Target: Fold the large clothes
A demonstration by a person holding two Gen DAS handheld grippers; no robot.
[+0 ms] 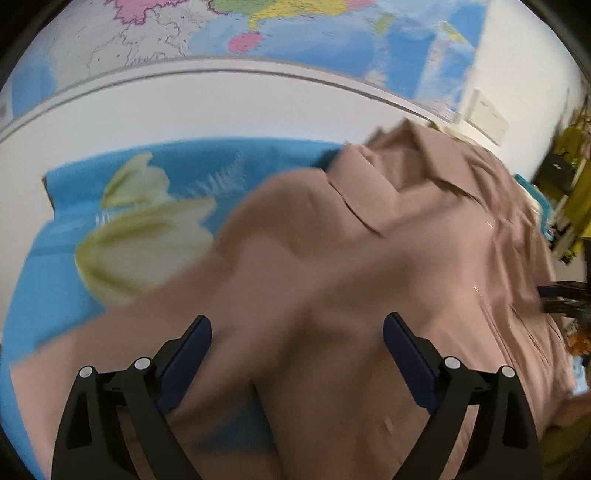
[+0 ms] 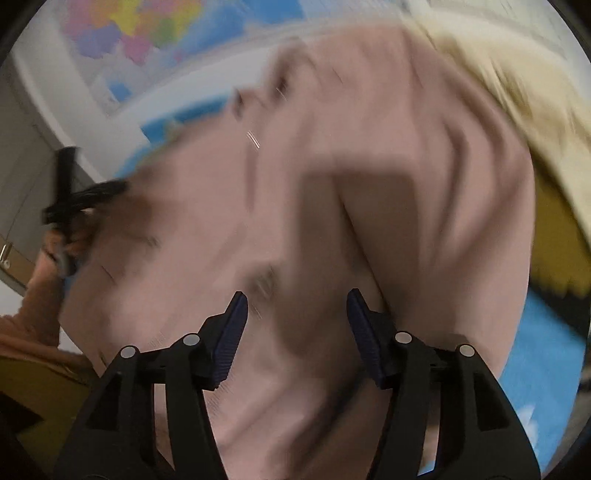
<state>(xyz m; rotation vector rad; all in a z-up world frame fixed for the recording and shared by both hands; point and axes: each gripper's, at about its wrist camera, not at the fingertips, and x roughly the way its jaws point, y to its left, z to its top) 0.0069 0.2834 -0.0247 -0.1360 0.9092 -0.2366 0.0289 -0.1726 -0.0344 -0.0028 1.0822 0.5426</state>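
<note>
A large dusty-pink collared shirt (image 1: 388, 258) lies spread on a blue cloth with a white flower print (image 1: 140, 236). Its collar (image 1: 391, 173) points toward the far wall. My left gripper (image 1: 297, 328) is open, its fingers hovering over the shirt's near part with nothing between them. My right gripper (image 2: 295, 306) is open too, over the same pink shirt (image 2: 332, 184), which fills that view. The right gripper also shows at the right edge of the left wrist view (image 1: 565, 295). The left gripper shows at the left of the right wrist view (image 2: 74, 206). Both views are motion-blurred.
A colored wall map (image 1: 295, 29) hangs behind the surface. A cream-colored garment (image 2: 517, 85) lies beyond the shirt at the upper right. Yellow furniture (image 1: 569, 173) stands at the right. The blue cloth (image 2: 546, 362) extends past the shirt's edge.
</note>
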